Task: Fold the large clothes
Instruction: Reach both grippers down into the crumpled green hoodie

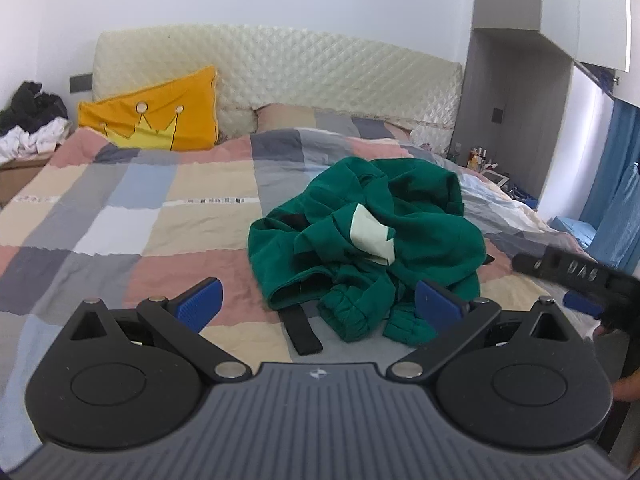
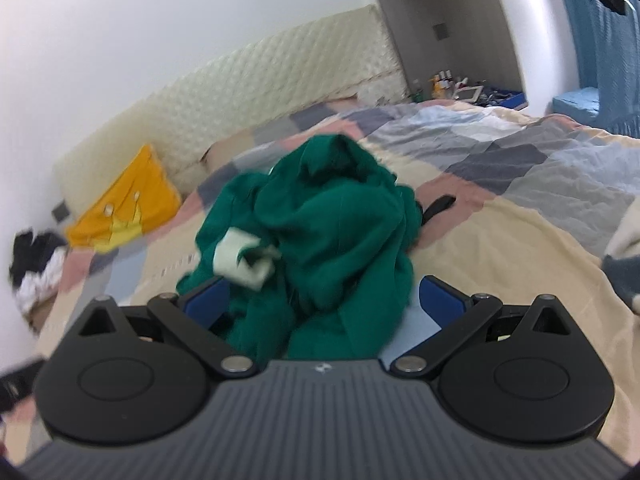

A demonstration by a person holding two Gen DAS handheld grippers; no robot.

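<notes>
1. Green garment (image 1: 362, 236), crumpled in a heap on the bed, right of centre on the patchwork quilt (image 1: 132, 216). Pale patch (image 1: 372, 236) shows amid the folds. Cuffed ends trail toward 6 o'clock.
2. Black strap (image 1: 303, 330) lies on the quilt at the heap's 7 o'clock edge.
3. Left tool (image 1: 318, 300): jaws spread wide, nothing between the blue pads (image 1: 200, 304); it hovers short of the heap's near edge.
4. Right tool (image 2: 324, 300): jaws also wide apart, green cloth bunched between them in the right wrist view; pads not pressed on it. In the left wrist view it shows blurred at 3 o'clock (image 1: 576, 280).
5. Yellow crown pillow (image 1: 160, 116) at 10 o'clock, leaning on the quilted cream headboard (image 1: 300, 68).
6. Clothes pile (image 1: 32, 120) at far 9 o'clock, off the bed.
7. Blue curtain (image 1: 620, 184) at 3 o'clock.
</notes>
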